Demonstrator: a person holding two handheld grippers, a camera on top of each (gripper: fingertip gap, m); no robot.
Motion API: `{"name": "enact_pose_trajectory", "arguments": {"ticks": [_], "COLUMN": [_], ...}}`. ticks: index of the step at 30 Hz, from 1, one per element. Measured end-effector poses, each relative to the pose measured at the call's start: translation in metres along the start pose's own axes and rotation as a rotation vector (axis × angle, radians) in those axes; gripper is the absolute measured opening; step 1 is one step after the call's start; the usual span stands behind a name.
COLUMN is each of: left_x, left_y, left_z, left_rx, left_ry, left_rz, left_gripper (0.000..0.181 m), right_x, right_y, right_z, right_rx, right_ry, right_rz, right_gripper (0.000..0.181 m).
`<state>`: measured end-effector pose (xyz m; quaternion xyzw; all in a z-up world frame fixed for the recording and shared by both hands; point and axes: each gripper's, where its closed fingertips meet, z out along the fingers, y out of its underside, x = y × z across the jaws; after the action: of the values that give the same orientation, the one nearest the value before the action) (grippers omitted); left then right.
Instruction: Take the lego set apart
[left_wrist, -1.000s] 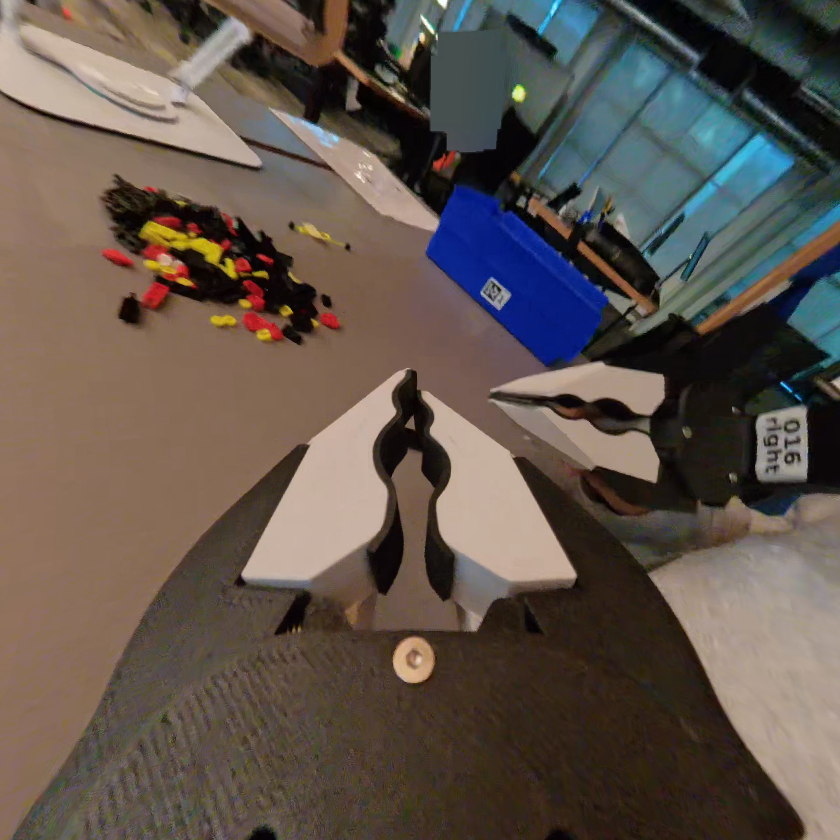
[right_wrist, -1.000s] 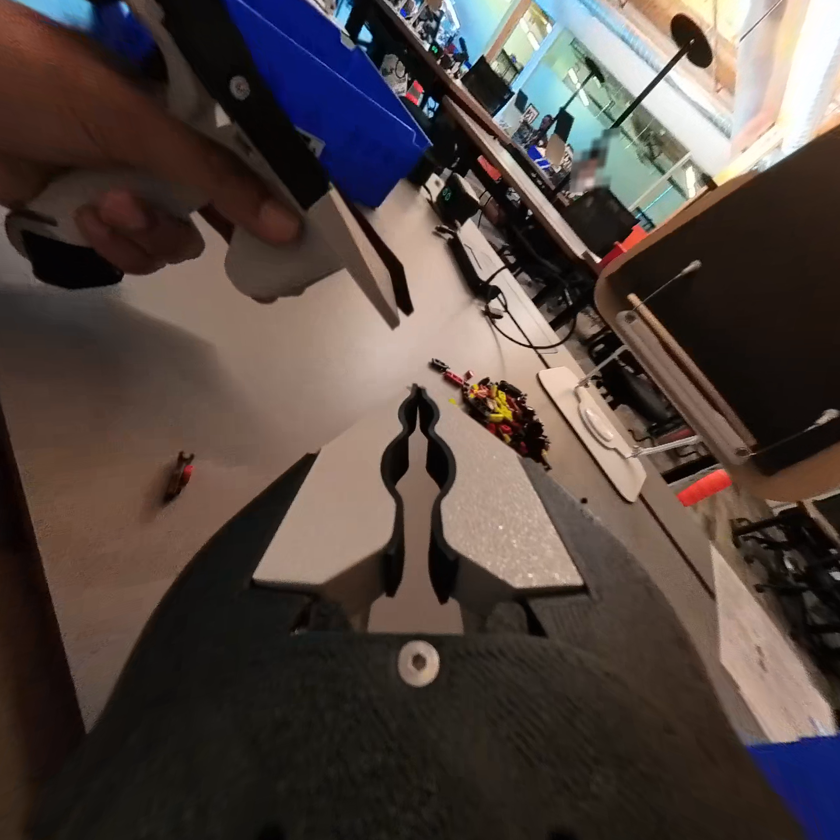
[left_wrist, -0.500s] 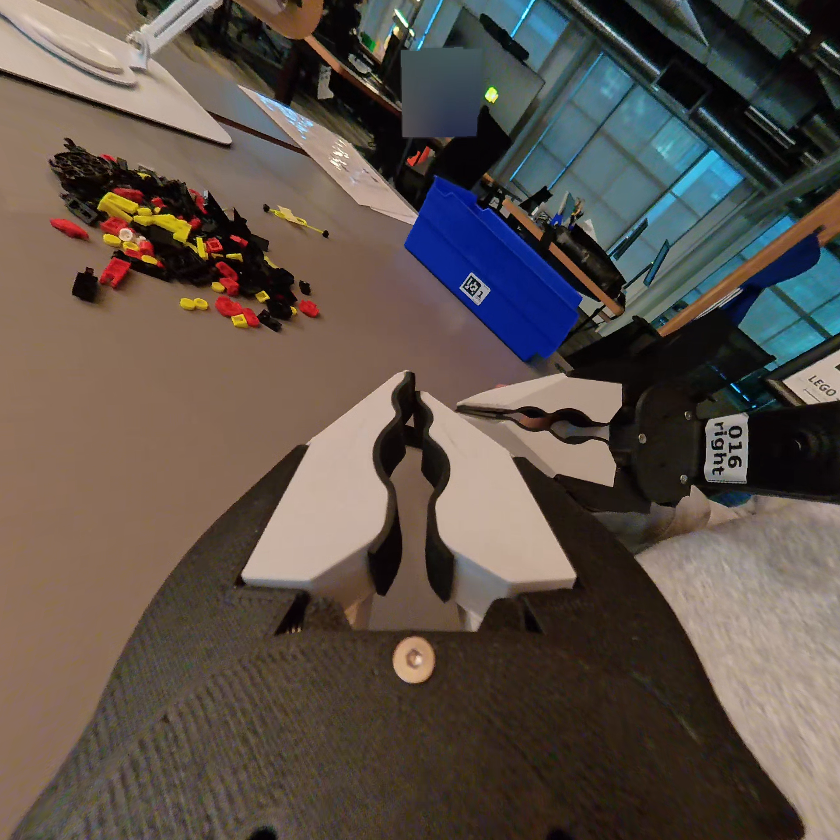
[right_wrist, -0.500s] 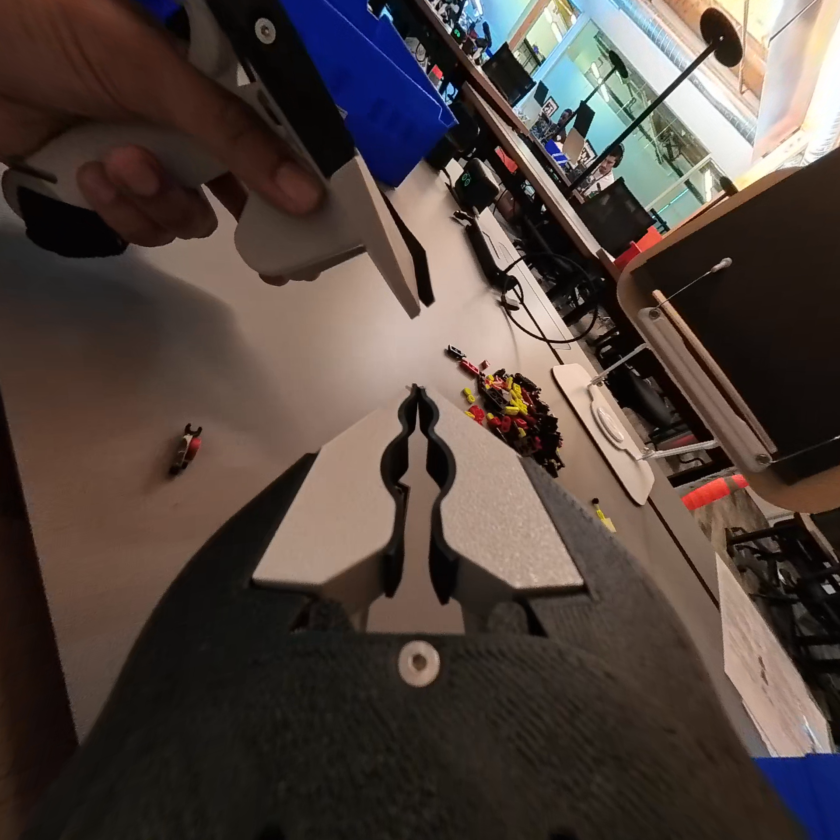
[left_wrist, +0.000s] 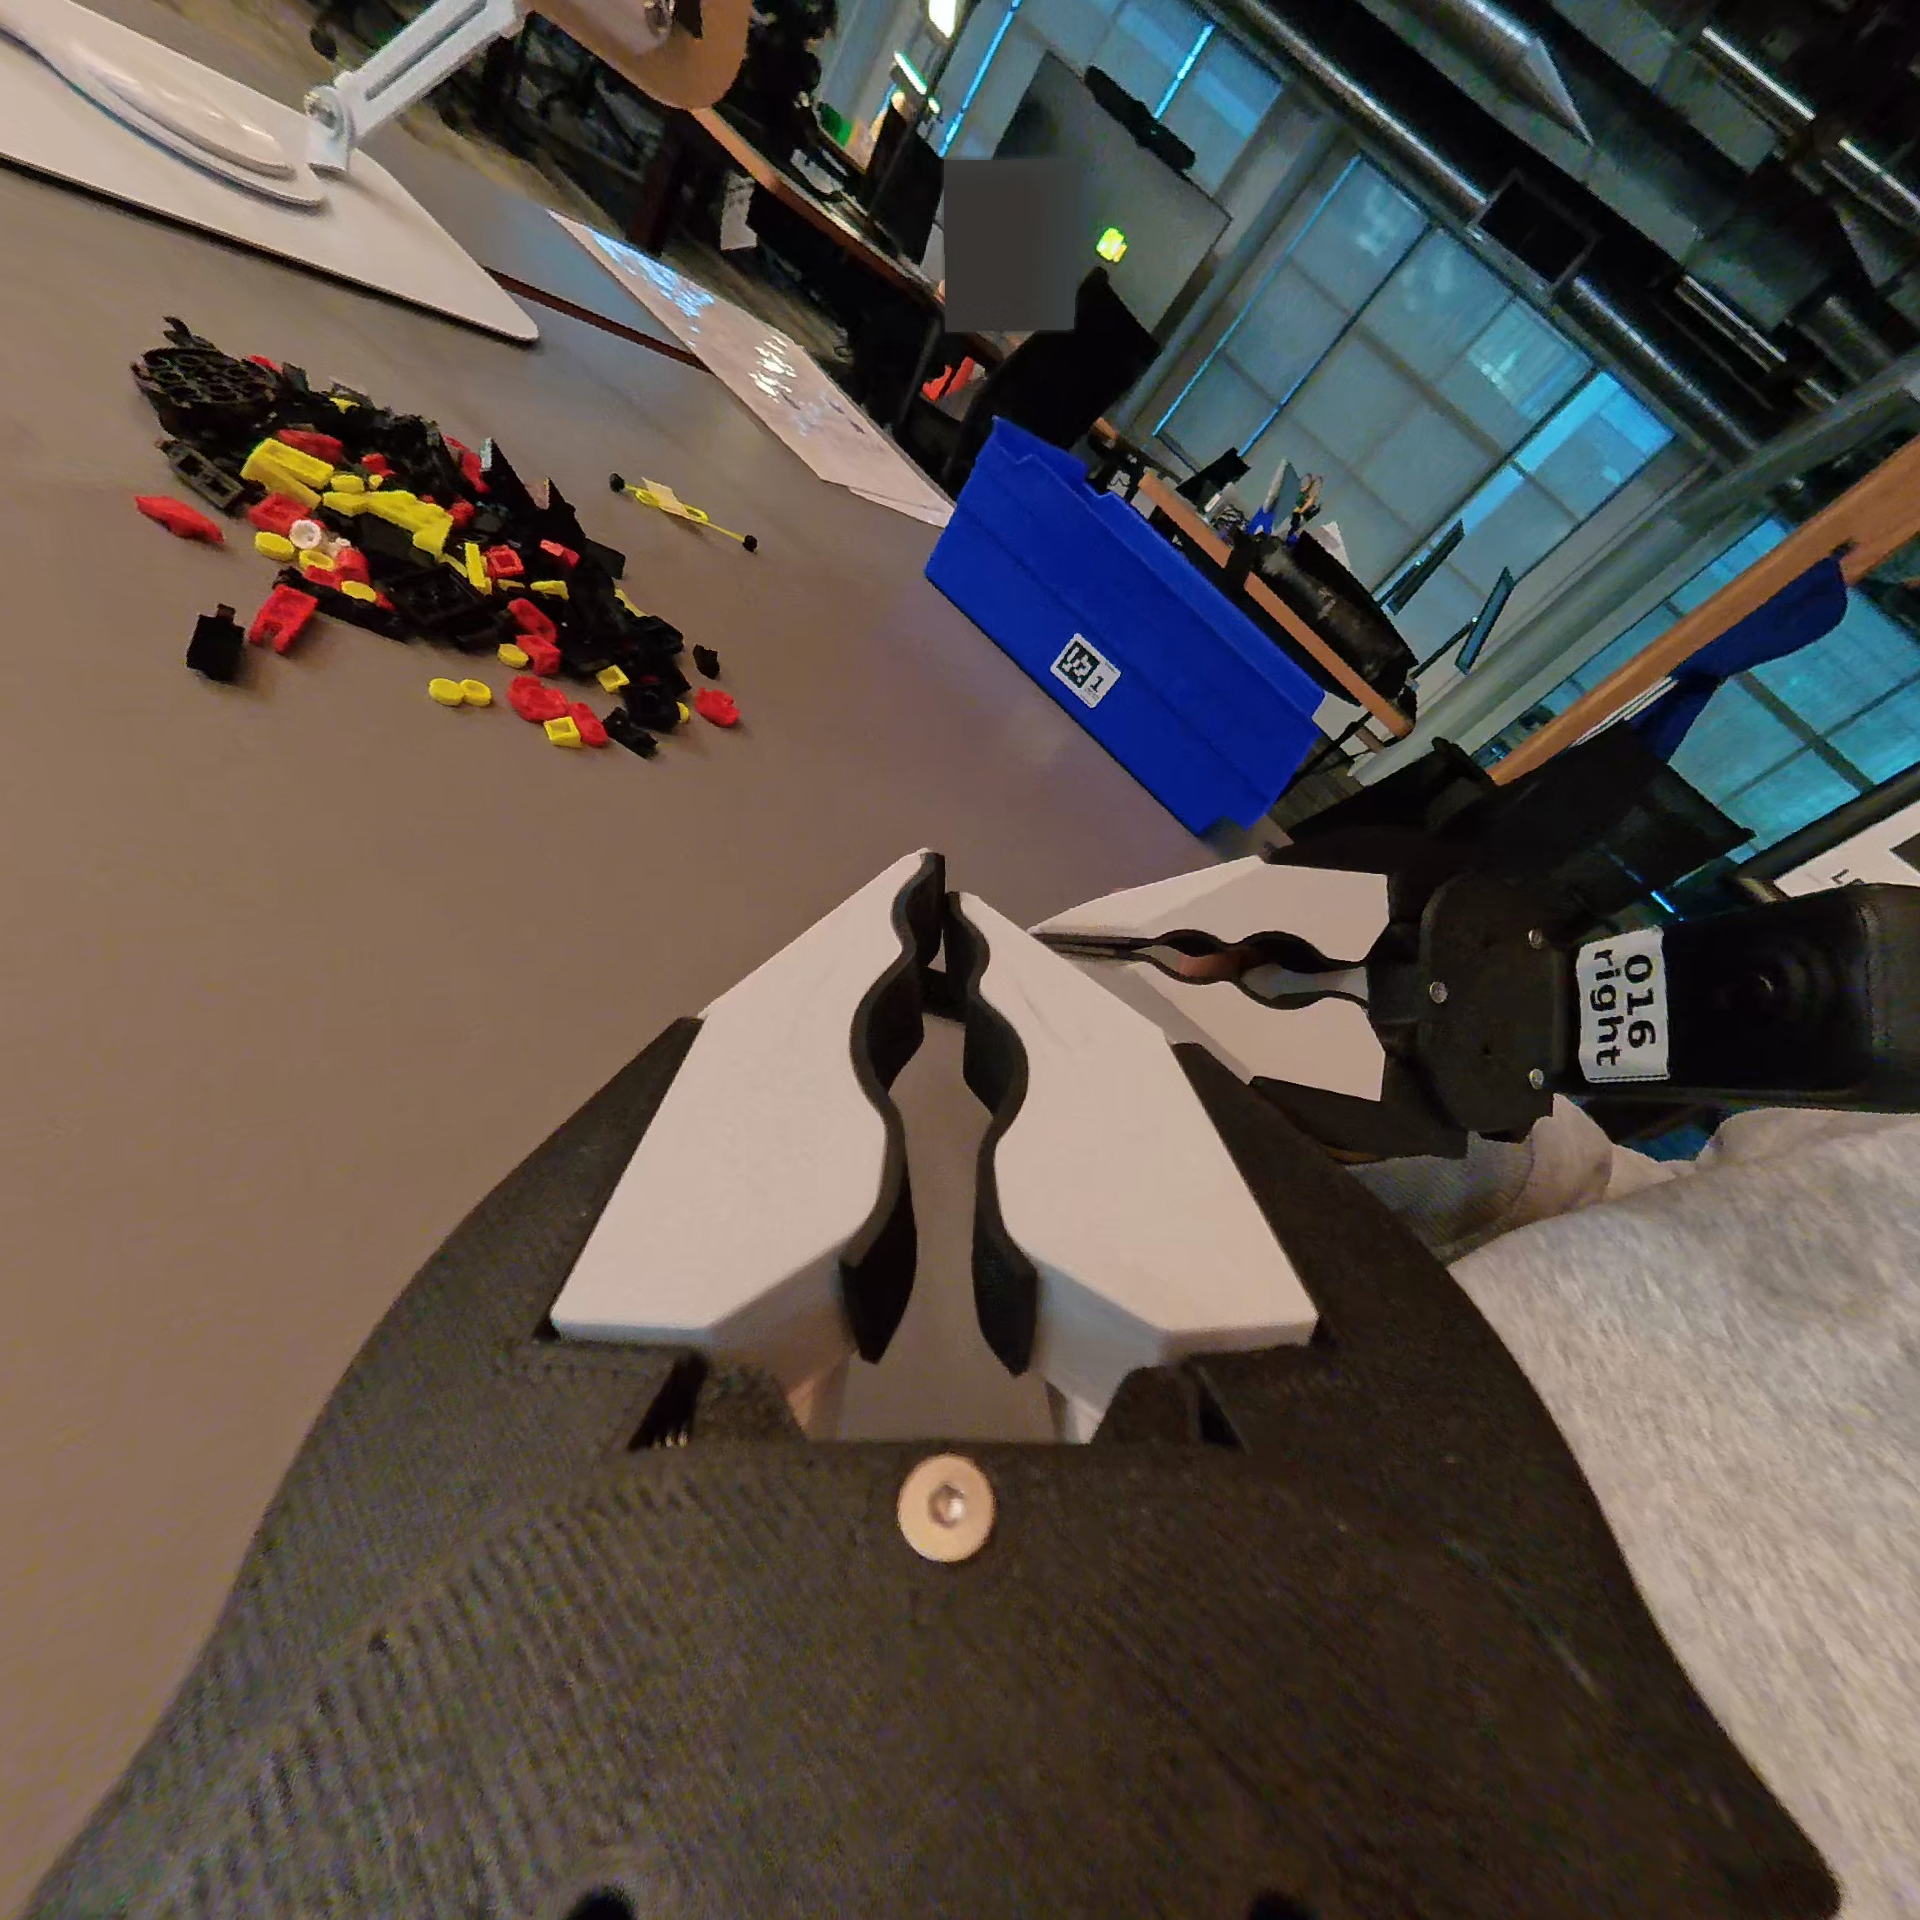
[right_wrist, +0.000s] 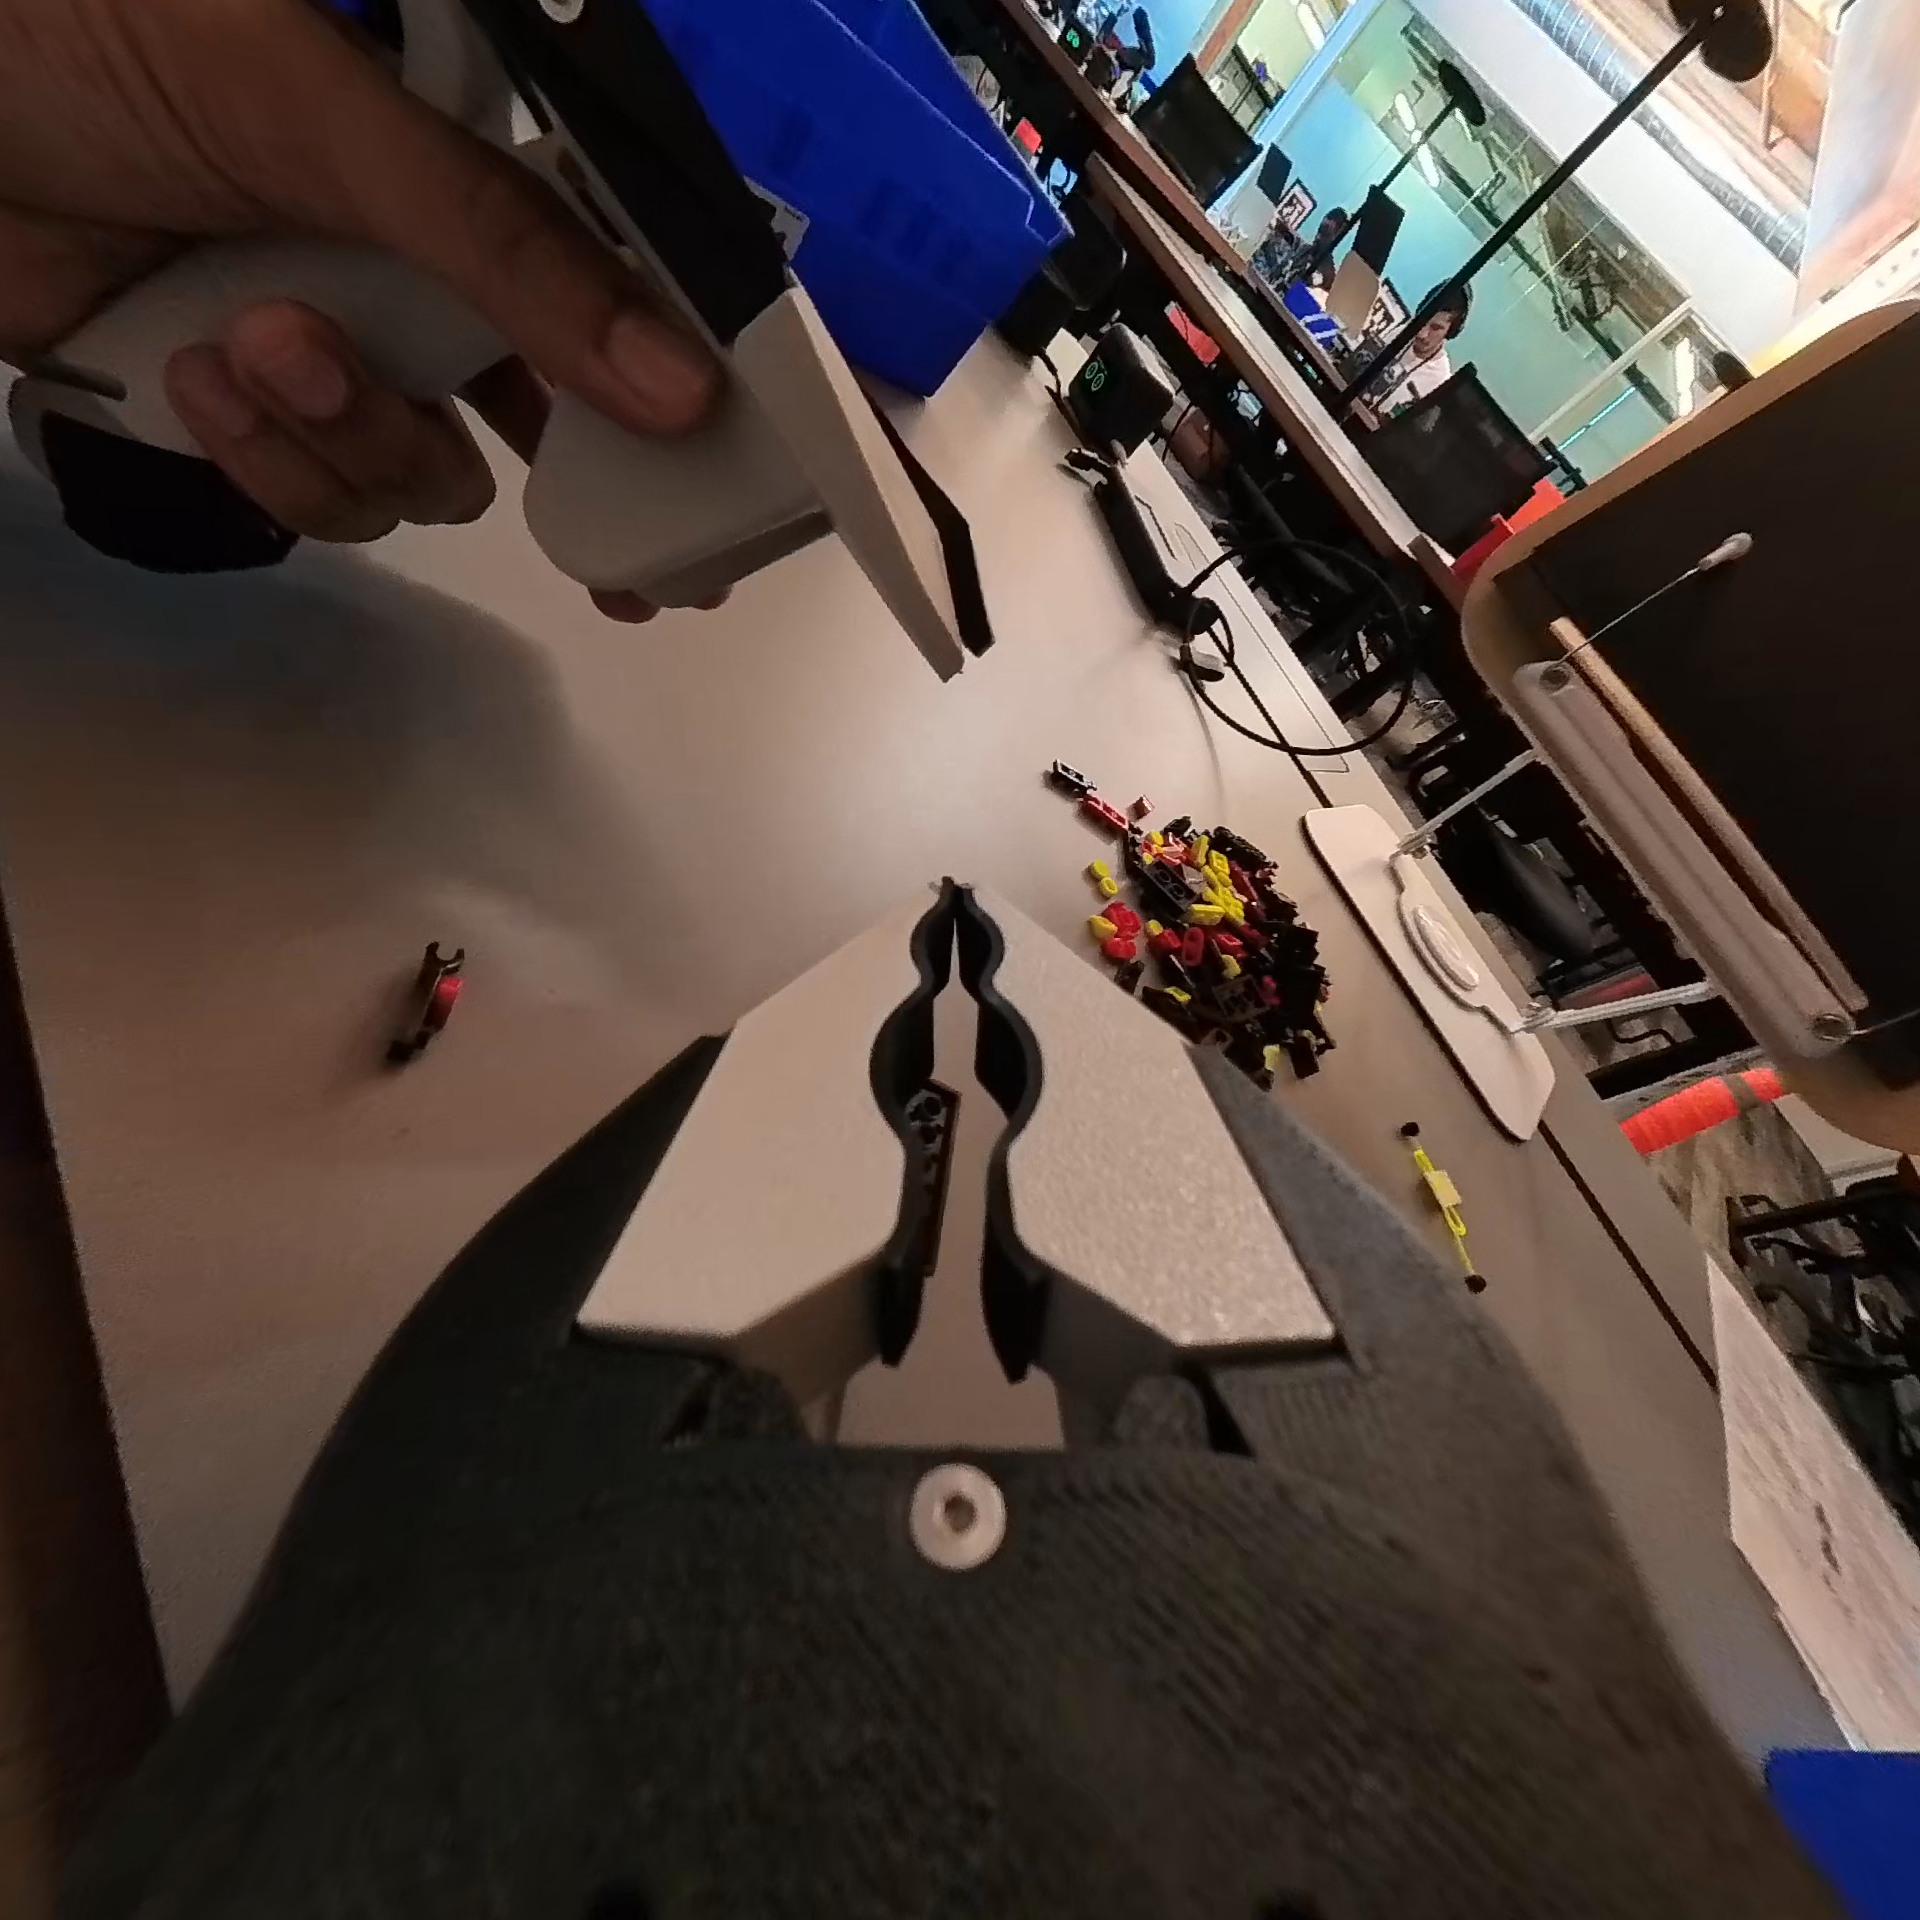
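Observation:
A pile of loose black, red and yellow lego pieces (left_wrist: 416, 540) lies on the grey table; it also shows in the right wrist view (right_wrist: 1216, 935). A yellow axle piece (left_wrist: 681, 509) lies apart from it. A small red and black piece (right_wrist: 426, 997) lies alone near the table's edge. My left gripper (left_wrist: 940, 868) is shut, held above the table, with nothing seen in it. My right gripper (right_wrist: 951, 894) is shut, and a small black lego piece (right_wrist: 925, 1127) sits between its pads. The two grippers' tips are close together.
A blue bin (left_wrist: 1122, 644) stands at the far side of the table. A white flat base (left_wrist: 260, 177) lies beyond the pile. Black cables (right_wrist: 1247, 623) trail near the bin. A hand (right_wrist: 312, 208) holds the left gripper. Grey cloth (left_wrist: 1714, 1351) is at the near right. Spacing between my two grippers at the tips: around 5 cm.
My right gripper has moved a little closer to my left gripper's tip. Both views have shifted slightly. Both grippers stay shut.

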<state>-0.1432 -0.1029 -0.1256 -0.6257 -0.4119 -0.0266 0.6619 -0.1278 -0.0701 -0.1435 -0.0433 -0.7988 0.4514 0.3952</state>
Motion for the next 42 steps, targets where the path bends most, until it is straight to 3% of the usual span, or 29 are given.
{"name": "enact_pose_trajectory", "arguments": {"ticks": [4, 7, 11, 12, 13, 15, 20, 21, 22, 23, 25, 26, 28, 29, 32, 34, 35, 37, 39, 42], "left_x": [-0.004, -0.014, -0.021, -0.022, -0.022, -0.017, -0.017, -0.016, -0.015, -0.01, 0.002, 0.006, 0.012, 0.013, 0.008, 0.004, 0.003, 0.004, 0.004, -0.002], "left_y": [0.0, 0.0, -0.003, -0.004, -0.005, -0.006, -0.011, -0.011, -0.01, -0.008, -0.004, -0.003, -0.001, 0.0, 0.001, -0.001, -0.002, -0.005, -0.008, -0.009], "left_z": [0.0, 0.0, 0.001, 0.0, 0.0, -0.001, -0.004, -0.005, -0.005, -0.005, -0.003, -0.002, -0.001, 0.0, 0.0, -0.001, -0.003, -0.007, -0.011, -0.012], "left_rx": [0.007, 0.006, 0.002, 0.01, 0.016, 0.014, 0.025, 0.03, 0.034, 0.033, 0.034, 0.042, 0.04, 0.033, 0.03, 0.035, 0.037, 0.06, 0.089, 0.088], "left_ry": [-0.02, -0.123, -0.223, -0.233, -0.233, -0.197, -0.215, -0.213, -0.203, -0.166, -0.072, -0.032, 0.037, 0.054, 0.037, 0.007, -0.001, 0.001, 0.019, 0.016], "left_rz": [0.006, 0.07, 0.15, 0.143, 0.134, 0.124, 0.149, 0.159, 0.167, 0.176, 0.167, 0.151, 0.106, 0.088, 0.1, 0.136, 0.152, 0.167, 0.149, 0.097], "left_gripper": [0.0, 0.0, 0.0, 0.0, 0.0, 0.0, 0.0, 0.0, 0.005, 0.026, 0.068, 0.087, 0.115, 0.12, 0.122, 0.114, 0.104, 0.065, 0.054, 0.054], "right_x": [-0.002, 0.001, 0.033, 0.043, 0.047, 0.048, 0.043, 0.044, 0.044, 0.048, 0.056, 0.059, 0.06, 0.059, 0.06, 0.059, 0.059, 0.056, 0.035, -0.015], "right_y": [0.003, 0.004, 0.01, 0.011, 0.009, 0.002, -0.015, -0.013, -0.012, -0.011, -0.01, -0.008, -0.008, -0.008, -0.002, -0.004, -0.003, -0.003, -0.007, -0.005], "right_z": [0.002, 0.003, 0.004, 0.004, 0.003, -0.001, -0.012, -0.012, -0.013, -0.013, -0.013, -0.013, -0.012, -0.012, -0.01, -0.013, -0.014, -0.016, -0.018, -0.017], "right_rx": [-0.006, -0.006, 0.011, 0.017, 0.034, 0.089, 0.231, 0.236, 0.241, 0.251, 0.265, 0.261, 0.257, 0.254, 0.231, 0.252, 0.255, 0.244, 0.22, 0.092], "right_ry": [-0.009, 0.005, 0.184, 0.238, 0.248, 0.214, 0.029, 0.012, 0.003, 0.015, 0.049, 0.056, 0.059, 0.057, 0.076, 0.062, 0.059, 0.028, -0.119, -0.432], "right_rz": [0.005, 0.012, 0.097, 0.142, 0.182, 0.277, 0.501, 0.509, 0.509, 0.522, 0.594, 0.619, 0.617, 0.615, 0.613, 0.614, 0.613, 0.588, 0.567, 0.611], "right_gripper": [0.0, 0.0, 0.0, 0.007, 0.026, 0.042, 0.032, 0.016, 0.025, 0.034, 0.097, 0.114, 0.126, 0.128, 0.104, 0.058, 0.04, 0.007, 0.002, 0.017]}}
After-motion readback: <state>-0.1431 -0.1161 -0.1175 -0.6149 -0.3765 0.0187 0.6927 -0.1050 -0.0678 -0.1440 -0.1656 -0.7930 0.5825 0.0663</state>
